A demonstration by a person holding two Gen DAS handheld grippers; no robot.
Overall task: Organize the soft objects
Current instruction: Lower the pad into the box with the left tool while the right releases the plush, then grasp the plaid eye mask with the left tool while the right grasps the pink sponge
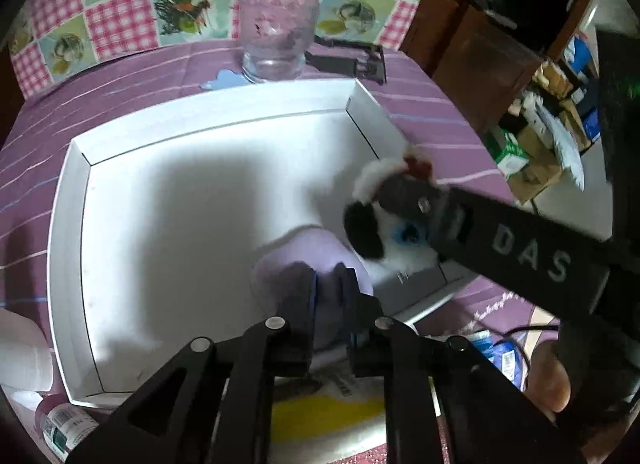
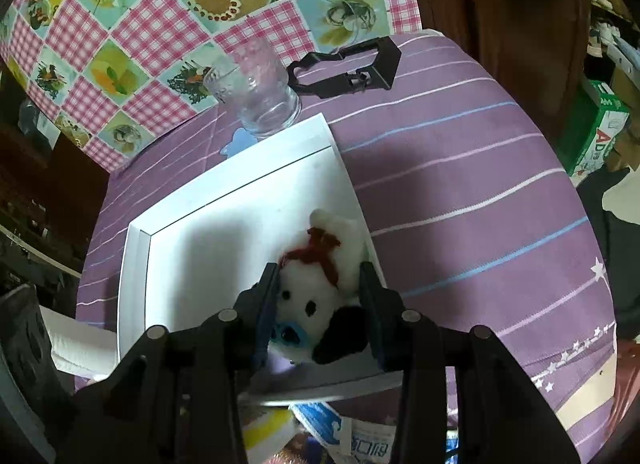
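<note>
At the white box's (image 1: 208, 120) near right corner, the left gripper (image 1: 330, 288) pinches the lavender soft item (image 1: 296, 256); just beyond, the right gripper (image 2: 320, 296) clamps the plush dog (image 2: 320, 296) against the right wall. Risk: early release drops the dog outside; the glass (image 2: 260, 96) touches the far edge.

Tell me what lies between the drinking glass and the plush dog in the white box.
Only the white box's far wall and bare floor lie between the glass and the plush dog. The right wrist view shows it.
</note>
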